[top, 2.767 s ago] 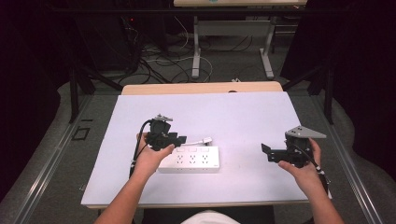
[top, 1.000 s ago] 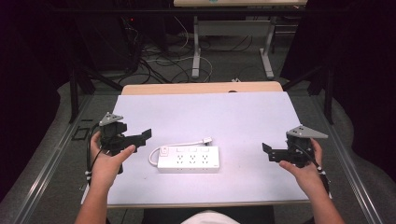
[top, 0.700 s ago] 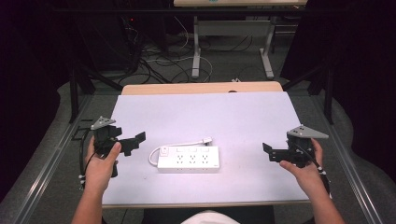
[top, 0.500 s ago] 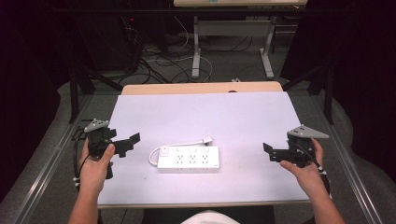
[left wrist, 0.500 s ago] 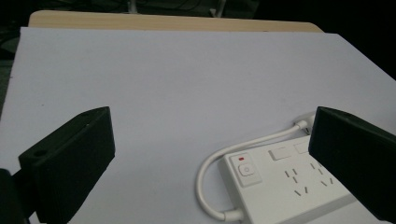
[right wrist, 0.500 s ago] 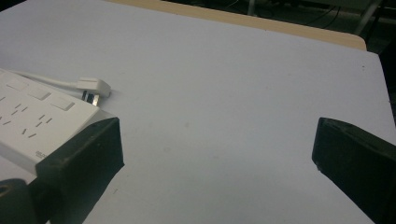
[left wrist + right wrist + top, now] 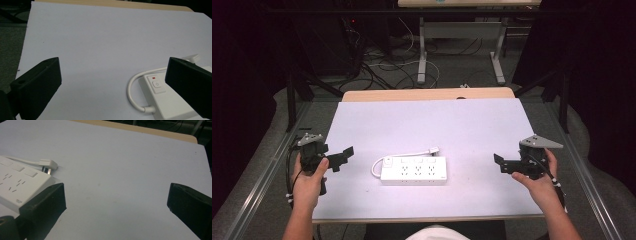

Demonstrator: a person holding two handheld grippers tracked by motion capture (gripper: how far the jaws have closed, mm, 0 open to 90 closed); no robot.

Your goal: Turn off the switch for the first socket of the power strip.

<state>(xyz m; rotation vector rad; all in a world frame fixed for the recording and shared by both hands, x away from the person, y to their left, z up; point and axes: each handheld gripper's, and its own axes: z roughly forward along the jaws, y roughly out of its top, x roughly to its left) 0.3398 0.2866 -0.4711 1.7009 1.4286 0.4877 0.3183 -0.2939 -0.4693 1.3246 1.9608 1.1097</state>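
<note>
Fingers spread wide on the left gripper (image 7: 343, 158) and right gripper (image 7: 498, 163), both empty.
White rectangular plastic power strip (image 7: 414, 169) lies mid-table, bare tabletop around it; its far end is cut off in the left gripper view.

A white-topped counter (image 7: 427, 120) with a wooden far edge is seen ahead of the jaws. Beyond it, a grey floor (image 7: 462, 75) strewn with cables (image 7: 382, 65) and 2 desk legs (image 7: 422, 50) are shown amid dark surroundings.

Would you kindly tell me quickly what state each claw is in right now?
Left claw: open, holding nothing.
Right claw: open, holding nothing.
</note>
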